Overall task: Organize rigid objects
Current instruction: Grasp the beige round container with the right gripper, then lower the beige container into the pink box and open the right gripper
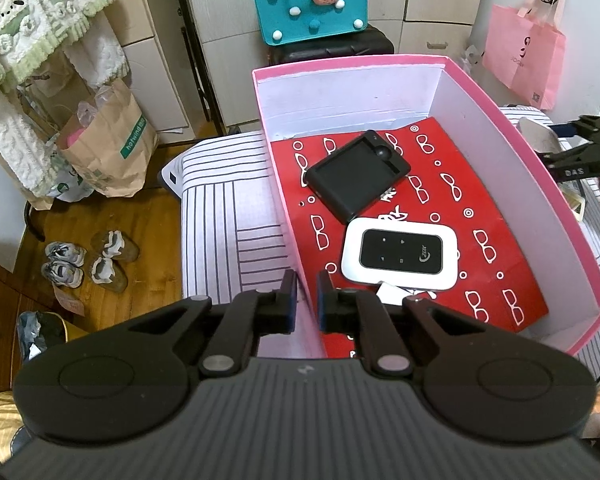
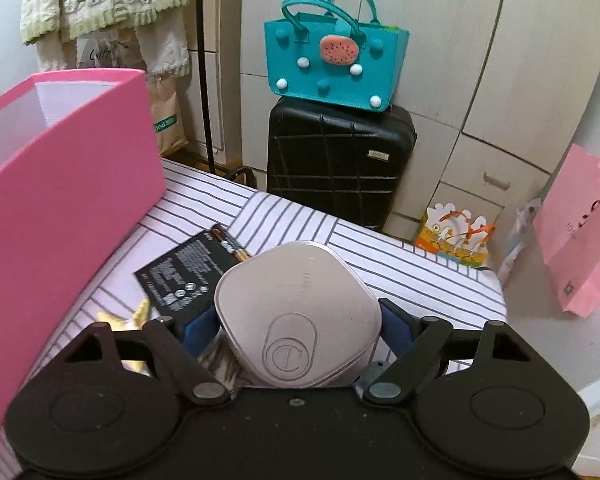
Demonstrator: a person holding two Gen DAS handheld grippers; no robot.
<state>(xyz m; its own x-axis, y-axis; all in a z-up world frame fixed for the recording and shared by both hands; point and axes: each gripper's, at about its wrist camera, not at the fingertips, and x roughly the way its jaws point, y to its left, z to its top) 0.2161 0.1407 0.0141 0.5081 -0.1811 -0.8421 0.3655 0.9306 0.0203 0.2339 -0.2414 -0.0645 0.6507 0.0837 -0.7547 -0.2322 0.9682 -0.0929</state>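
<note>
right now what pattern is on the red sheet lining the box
White eyeglasses and small rings printed on the red sheet, clearest in the left wrist view.

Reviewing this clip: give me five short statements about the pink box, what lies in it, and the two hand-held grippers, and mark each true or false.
1. A white device with a black screen lies inside the pink box. True.
2. The black case lies on the striped cover outside the box. False: it lies in the box, on the red sheet.
3. The left hand-held gripper grips the white device. False: its jaws are shut, nothing between them.
4. The silver tin sits between the right hand-held gripper fingers. True.
5. The battery pack is already in the box. False: it lies on the striped cover.
</note>
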